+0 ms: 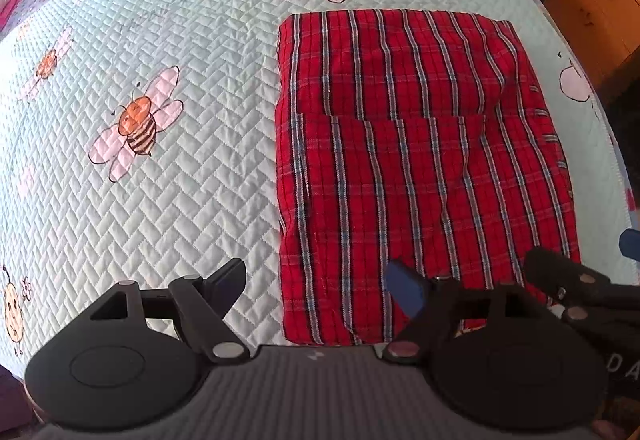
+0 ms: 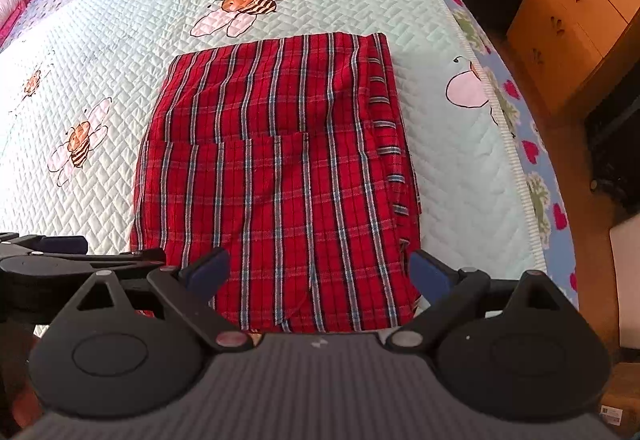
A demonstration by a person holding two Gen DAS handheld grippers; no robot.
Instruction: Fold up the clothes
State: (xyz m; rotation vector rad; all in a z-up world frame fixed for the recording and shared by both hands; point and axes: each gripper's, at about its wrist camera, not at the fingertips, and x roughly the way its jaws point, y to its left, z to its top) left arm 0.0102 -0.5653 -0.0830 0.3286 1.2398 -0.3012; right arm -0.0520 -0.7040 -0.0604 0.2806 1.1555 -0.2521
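A bed (image 1: pixel 200 200) carries the scene, covered by a pale mint quilted bedspread (image 2: pixel 440 160) stitched in a herringbone pattern and printed with cartoon bees (image 1: pixel 138 124) with pink wings. A border of blue fabric with red hearts (image 2: pixel 532 150) runs along the bedspread's right edge. Directly on the bedspread lies one folded red plaid garment (image 2: pixel 280 176), a flat rectangle with blue and white stripes; an upper layer ends in a straight edge across its middle. Its right side shows stacked fold edges.
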